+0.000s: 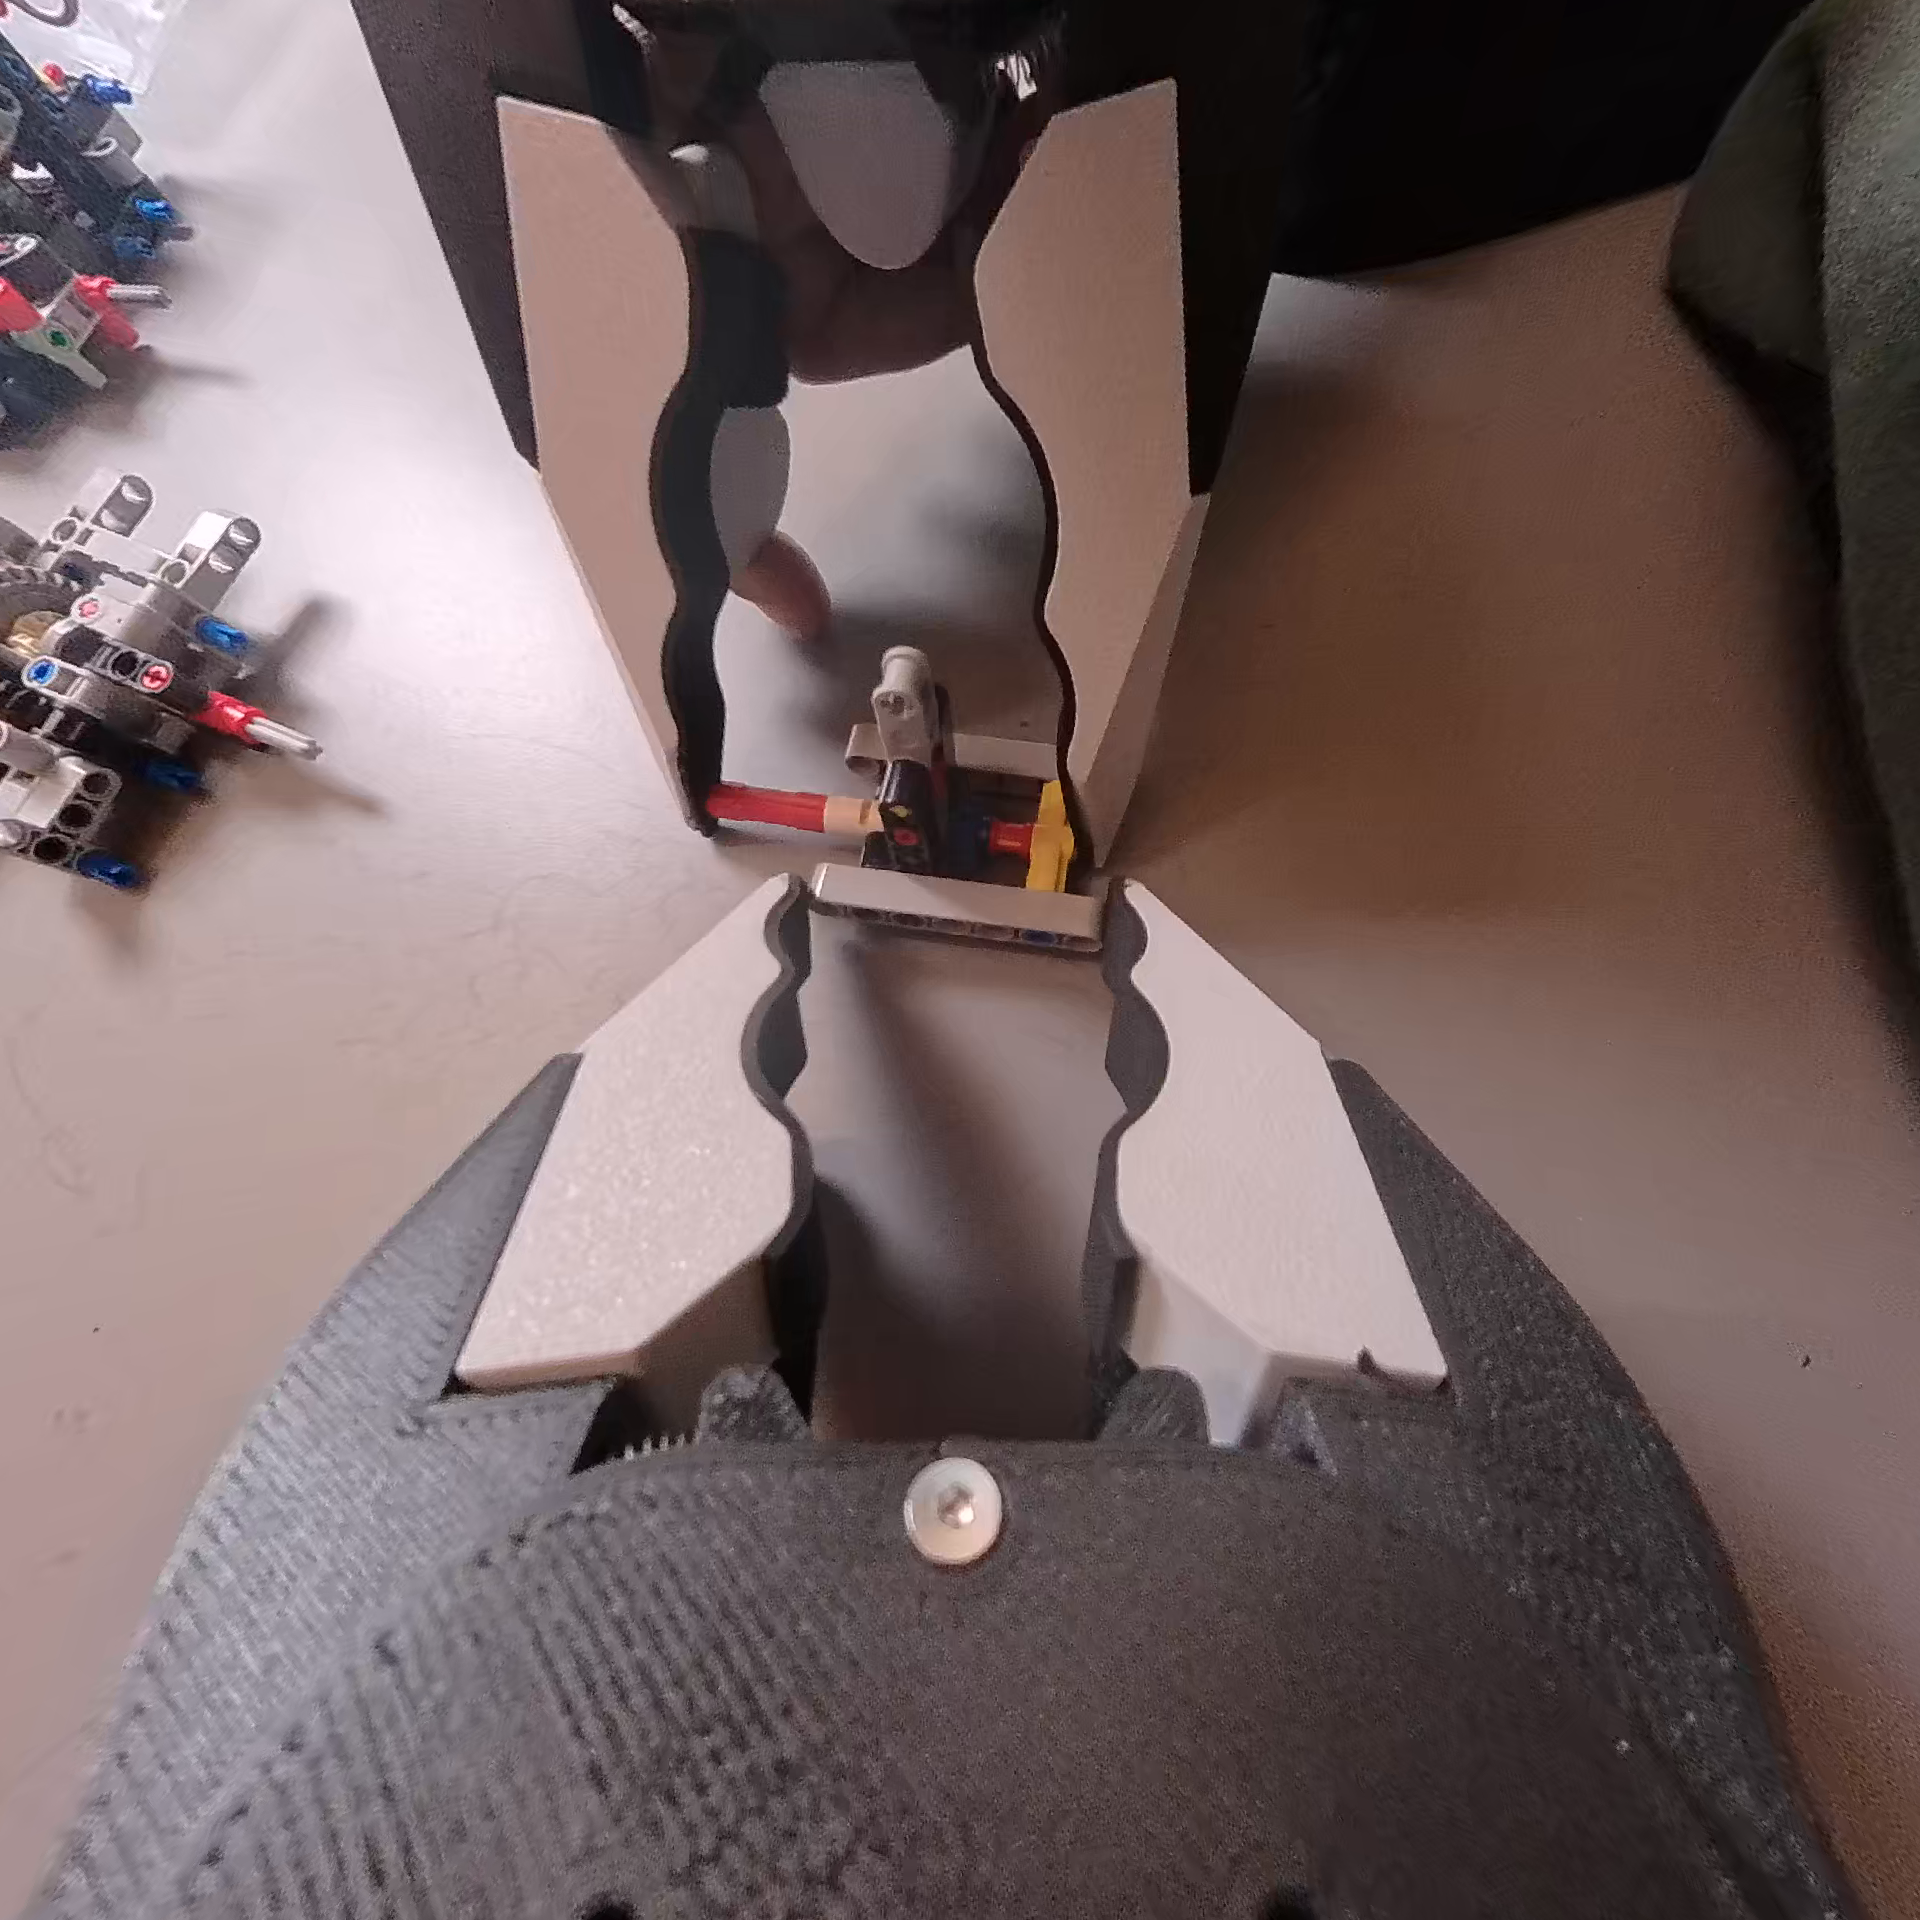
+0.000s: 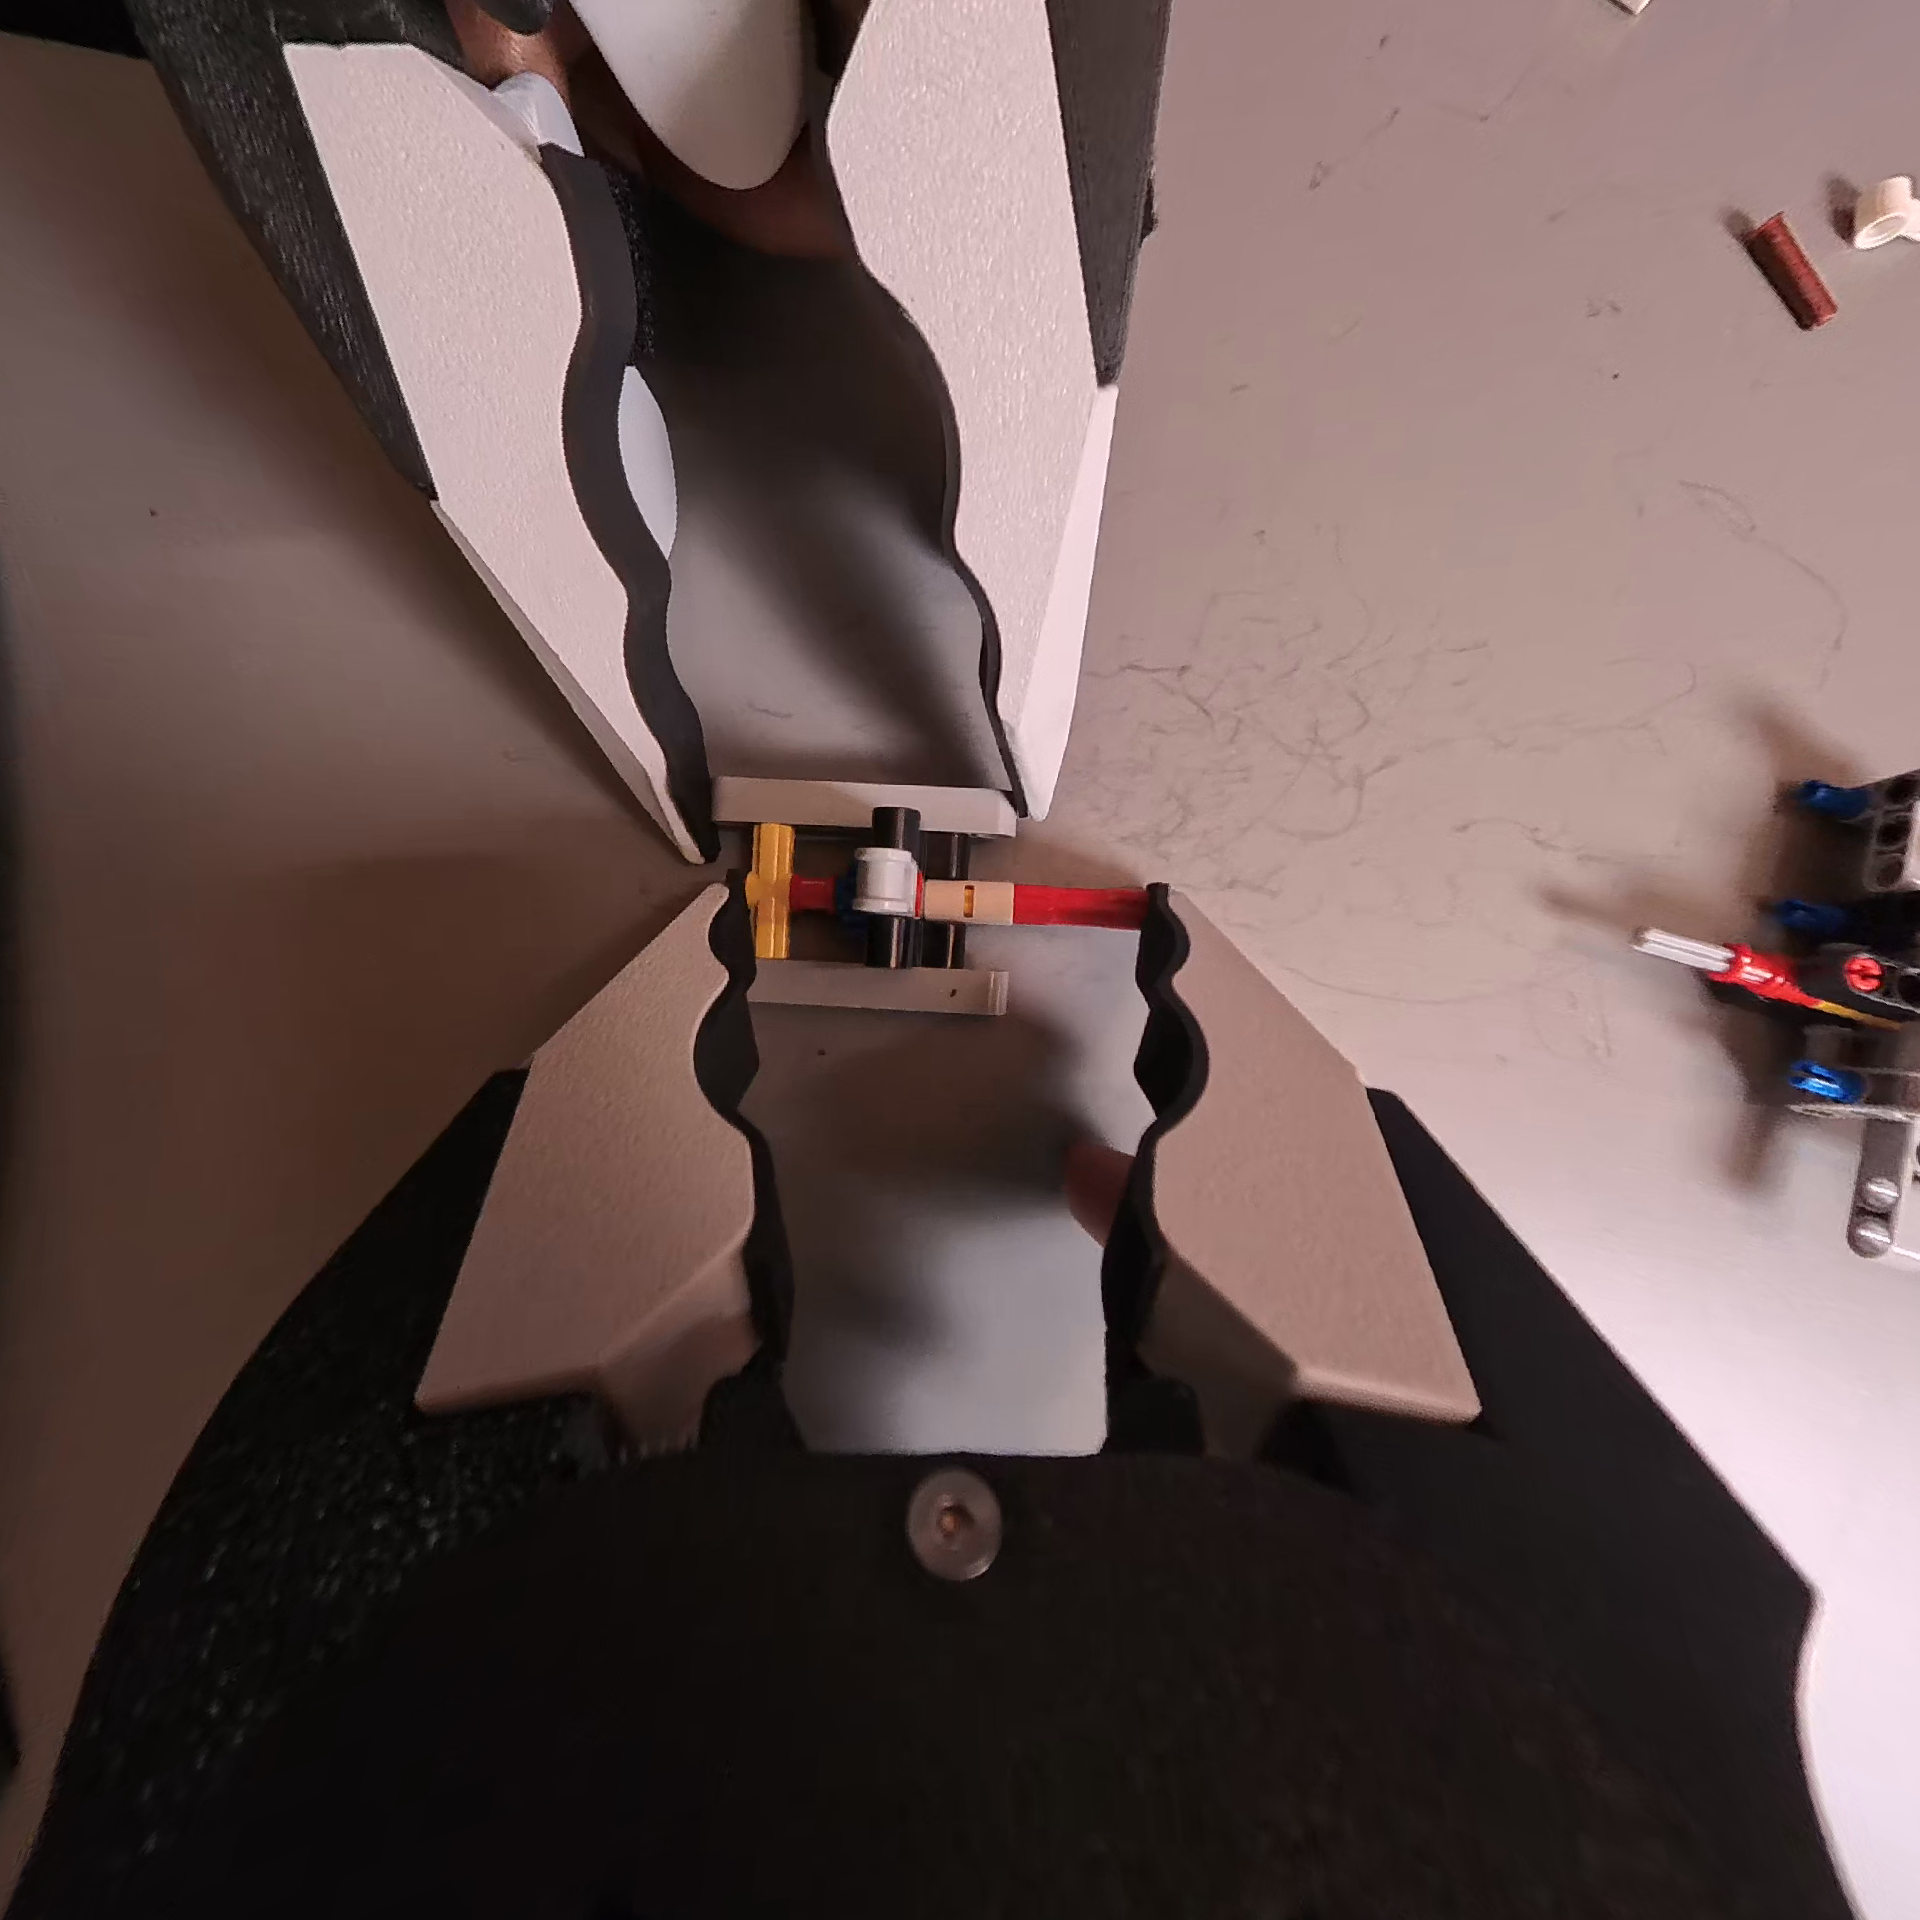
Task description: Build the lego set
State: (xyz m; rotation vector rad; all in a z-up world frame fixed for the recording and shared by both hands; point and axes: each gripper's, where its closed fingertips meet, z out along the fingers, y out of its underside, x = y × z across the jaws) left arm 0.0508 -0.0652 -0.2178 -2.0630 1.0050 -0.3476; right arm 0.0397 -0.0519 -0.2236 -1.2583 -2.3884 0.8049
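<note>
Left gripper is pinching the grey beam of a little brick assembly while the right gripper is clamping its red axle endwise, pads pressing on both.

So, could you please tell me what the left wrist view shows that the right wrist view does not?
Left only: green fabric at the right edge. Right only: a loose brown rod and a cream connector. Both: the left claw gripping a grey beam, the right claw clamping the red axle and yellow piece endwise, plus models on the table.
</note>
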